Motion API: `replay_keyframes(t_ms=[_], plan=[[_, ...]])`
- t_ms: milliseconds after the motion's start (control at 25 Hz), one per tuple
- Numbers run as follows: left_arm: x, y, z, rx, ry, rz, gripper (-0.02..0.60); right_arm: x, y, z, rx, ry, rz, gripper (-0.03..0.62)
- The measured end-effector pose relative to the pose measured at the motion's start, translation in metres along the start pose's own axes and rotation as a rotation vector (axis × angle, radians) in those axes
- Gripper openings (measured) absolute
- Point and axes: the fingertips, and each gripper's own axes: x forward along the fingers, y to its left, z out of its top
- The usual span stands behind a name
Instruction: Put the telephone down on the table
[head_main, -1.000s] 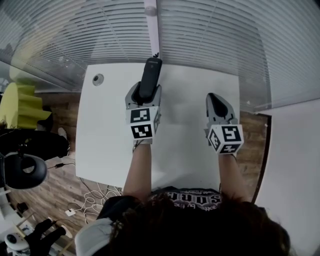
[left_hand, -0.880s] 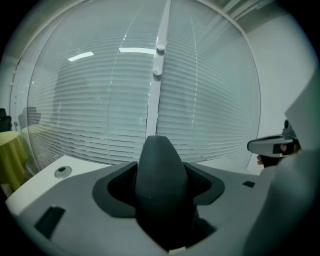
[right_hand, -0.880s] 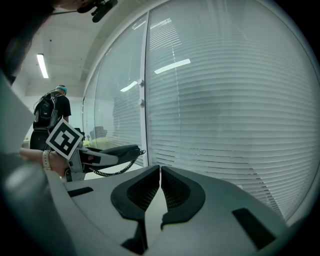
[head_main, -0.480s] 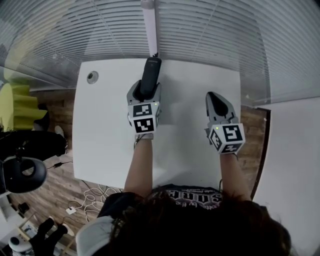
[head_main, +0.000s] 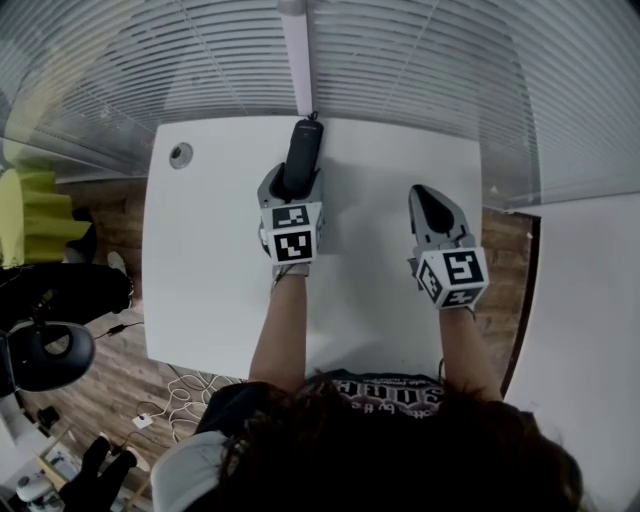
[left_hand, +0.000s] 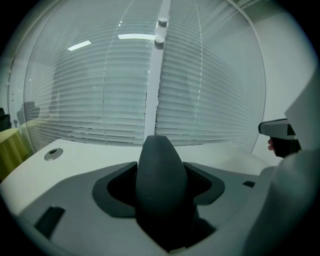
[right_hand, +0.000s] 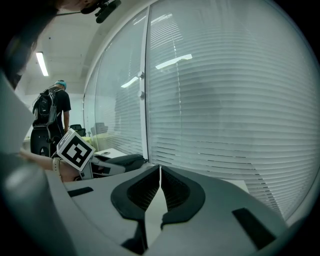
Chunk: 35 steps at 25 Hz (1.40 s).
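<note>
The telephone (head_main: 302, 150) is clamped between the fingers (left_hand: 116, 194) of the left gripper (head_main: 295, 180). Its long axis runs straight out along the gripper, forward toward the far edge of the bench (head_main: 210, 250) by the blinds (head_main: 420, 60). It looks to be over the bench rather than on it, so the coming move is downward. The left forearm (head_main: 280, 330) reaches forward, gripper roughly level. The right gripper (head_main: 430, 200) hovers well apart — fingers together, empty.

A white worktop (head_main: 220, 260) stands against a wall of lowered blinds (head_main: 420, 70); wooden floor (head_main: 110, 375) and loose cables (head_main: 190, 395) lie left of it.
</note>
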Motion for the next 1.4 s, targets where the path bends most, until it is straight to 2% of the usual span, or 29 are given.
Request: replay_keyframes(t_ms=[560, 680, 800, 1120, 1400], plan=[[0.015, -0.001, -0.023, 0.141, 0.105, 0.046, 0.281, 0.000, -0.003, -0.002, 0.009, -0.003, -0.008, 0.031], [0.012, -0.004, -0.022, 0.163, 0.093, 0.050, 0.290, -0.005, -0.005, 0.000, 0.012, -0.009, -0.014, 0.031], [0.011, -0.006, -0.020, 0.165, 0.074, 0.041, 0.330, -0.005, -0.008, 0.004, 0.015, -0.016, -0.022, 0.031], [0.003, -0.002, -0.017, 0.182, 0.052, 0.037, 0.364, -0.003, -0.009, 0.008, 0.022, -0.033, -0.023, 0.031], [-0.032, -0.013, 0.015, 0.221, -0.031, 0.016, 0.364, -0.004, -0.003, 0.016, 0.022, -0.058, -0.007, 0.031]])
